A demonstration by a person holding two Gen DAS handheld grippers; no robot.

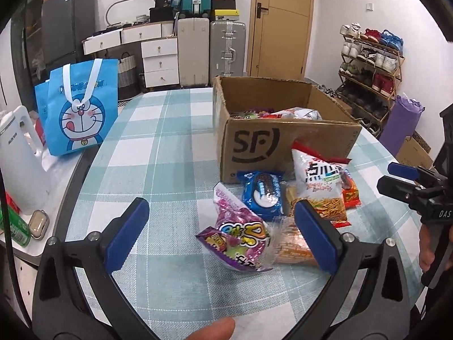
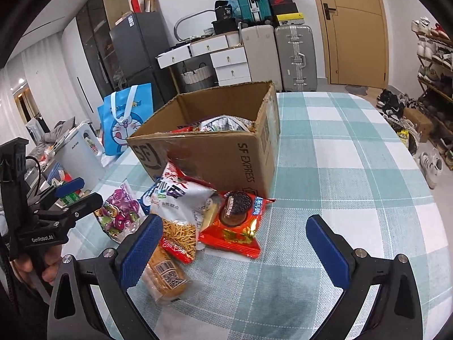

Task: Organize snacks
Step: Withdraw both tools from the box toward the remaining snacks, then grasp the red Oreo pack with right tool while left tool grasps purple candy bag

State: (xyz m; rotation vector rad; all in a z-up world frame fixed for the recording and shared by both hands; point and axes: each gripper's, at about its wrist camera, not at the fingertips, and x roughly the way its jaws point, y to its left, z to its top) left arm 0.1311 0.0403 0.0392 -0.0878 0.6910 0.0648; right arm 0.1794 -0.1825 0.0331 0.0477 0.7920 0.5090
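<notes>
Snacks lie in a pile on the checked tablecloth (image 2: 339, 147), touching the front of a cardboard box (image 2: 226, 155) marked "SF" and "SF EXPRESS". More packets sit inside the box. A blue cookie pack (image 1: 263, 195) and a red cookie pack (image 2: 237, 223) show round dark cookies. A purple candy bag (image 1: 240, 238) lies nearest the left gripper (image 1: 220, 238), which is spread wide and holds nothing. The right gripper (image 2: 235, 252) is spread wide too, holding nothing. A blue cartoon cat bag (image 1: 79, 110) stands well apart.

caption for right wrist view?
Open right gripper hovers over snack packets beside brown cardboard box on checked tablecloth.
</notes>
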